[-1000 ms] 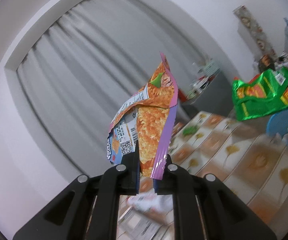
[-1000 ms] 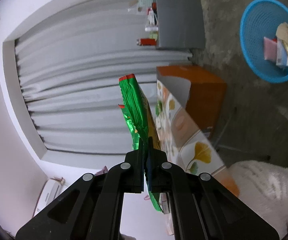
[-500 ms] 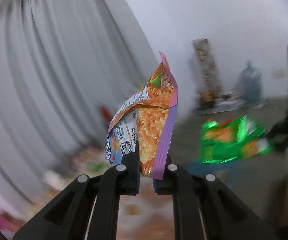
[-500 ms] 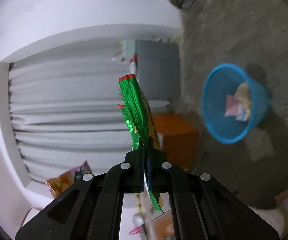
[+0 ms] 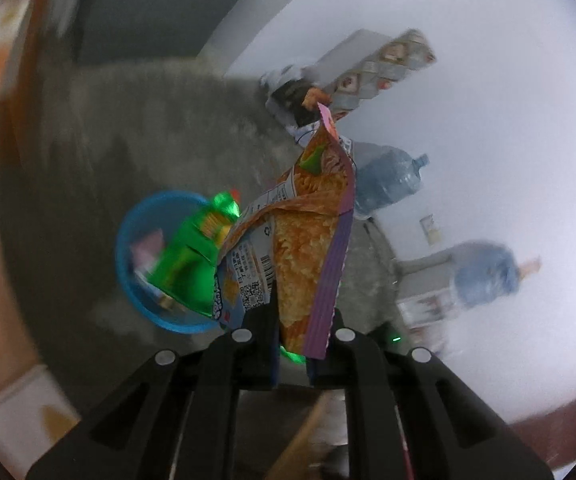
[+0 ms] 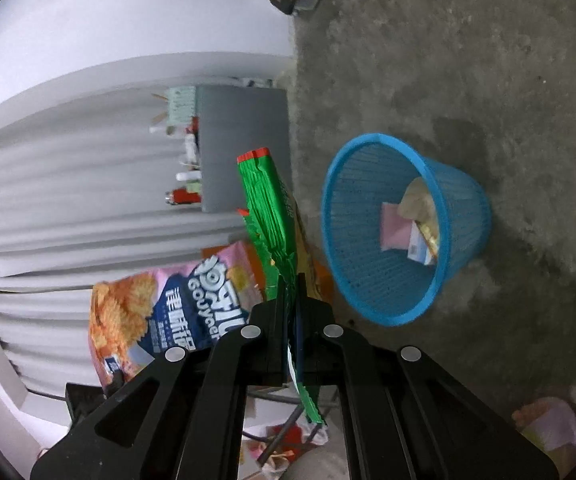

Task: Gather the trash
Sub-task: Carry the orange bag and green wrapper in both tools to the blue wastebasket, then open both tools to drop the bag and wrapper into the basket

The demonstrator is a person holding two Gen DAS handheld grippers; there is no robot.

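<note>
The left tool is clamped on the lower edge of an orange chip bag with a purple side seam; the bag stands up from the jaws. Its back panel carries a barcode, a QR code and small print too fine to read. From the right wrist camera the same bag's front shows: big white characters on a dark blue patch, with Latin letters that look like "Gouyaer", though the lens bends them.

The right tool is closed tight on a green foil wrapper with a red top edge, seen edge-on, its writing unreadable.

A blue plastic basket stands on the grey concrete floor, just beyond and to the right of the green wrapper. Inside lie a pink packet and some pale wrappers.
</note>
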